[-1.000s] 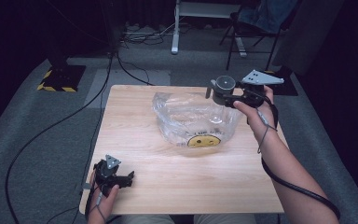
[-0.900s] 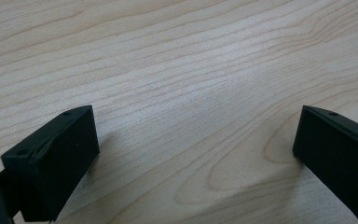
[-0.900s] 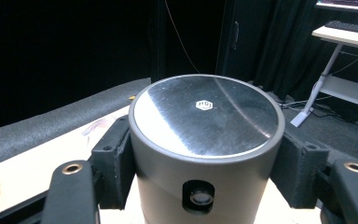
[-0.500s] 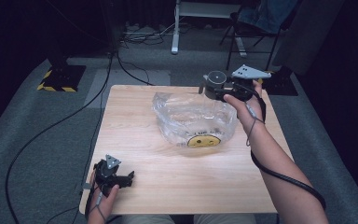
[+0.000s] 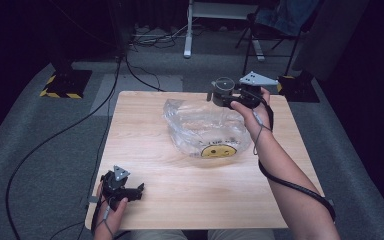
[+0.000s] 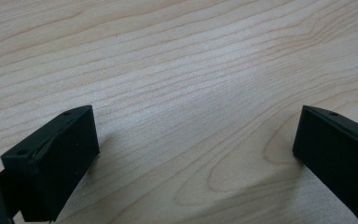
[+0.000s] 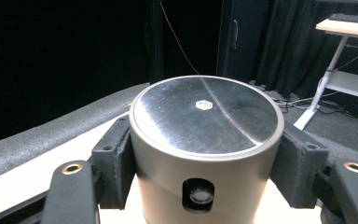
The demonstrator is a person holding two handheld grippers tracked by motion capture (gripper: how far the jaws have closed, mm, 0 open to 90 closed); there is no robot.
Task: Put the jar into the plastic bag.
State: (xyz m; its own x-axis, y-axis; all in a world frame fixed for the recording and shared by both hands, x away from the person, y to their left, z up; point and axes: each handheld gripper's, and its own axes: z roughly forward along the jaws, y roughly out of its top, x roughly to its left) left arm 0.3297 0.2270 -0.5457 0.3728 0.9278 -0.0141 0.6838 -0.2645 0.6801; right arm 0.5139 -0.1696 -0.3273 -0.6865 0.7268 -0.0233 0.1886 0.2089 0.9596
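While the right hand-held gripper (image 5: 219, 95) clamps a metal cylinder (image 7: 206, 140) beside the clear bag (image 5: 205, 130), the left hand-held gripper (image 6: 191, 158) rests wide on bare tabletop (image 5: 145, 135).

Wooden table (image 5: 145, 130); black floor cables (image 5: 55, 137); chair (image 5: 275, 25).

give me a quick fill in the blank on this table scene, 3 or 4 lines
1. The right gripper is shut on a grey metal ____ with a flat top.
2. The clear plastic bag carries a yellow ____ face.
3. The left gripper hangs over bare wood with its jaws ____.
4. The table has a top of light ____.

Missing words: cylinder; smiley; open; wood
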